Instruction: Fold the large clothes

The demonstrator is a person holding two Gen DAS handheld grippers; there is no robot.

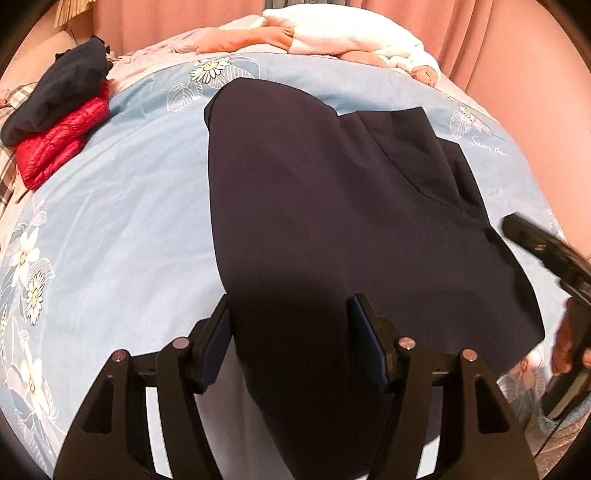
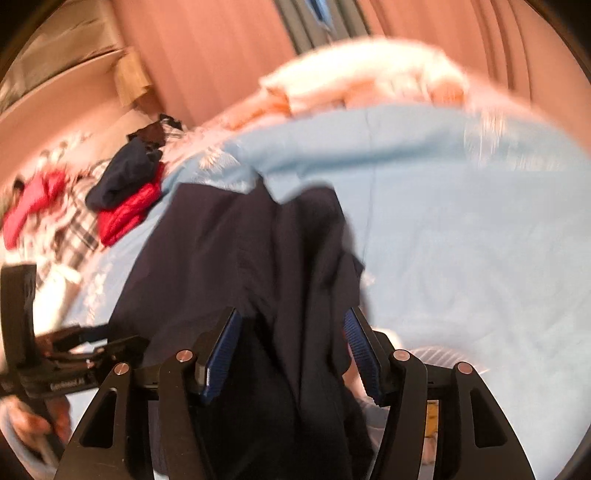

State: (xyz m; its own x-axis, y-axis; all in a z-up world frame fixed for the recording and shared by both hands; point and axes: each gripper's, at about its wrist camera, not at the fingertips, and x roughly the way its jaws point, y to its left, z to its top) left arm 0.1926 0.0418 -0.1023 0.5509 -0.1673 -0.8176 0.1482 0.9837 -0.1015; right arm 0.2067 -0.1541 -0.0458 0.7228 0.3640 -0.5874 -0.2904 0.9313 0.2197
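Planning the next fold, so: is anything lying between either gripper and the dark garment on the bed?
Nothing visible. The dark garment already runs between the open fingers of the left gripper and the right gripper.

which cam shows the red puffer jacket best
Left wrist view: the red puffer jacket is sharp, folded under a navy garment on the bed's left edge. Right wrist view shows it too, but motion-blurred and smaller.

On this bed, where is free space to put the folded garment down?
Bare blue sheet lies between the navy garment and the red jacket. In the right wrist view more bare sheet lies right of the garment. The far edge is crowded with white and peach bedding.
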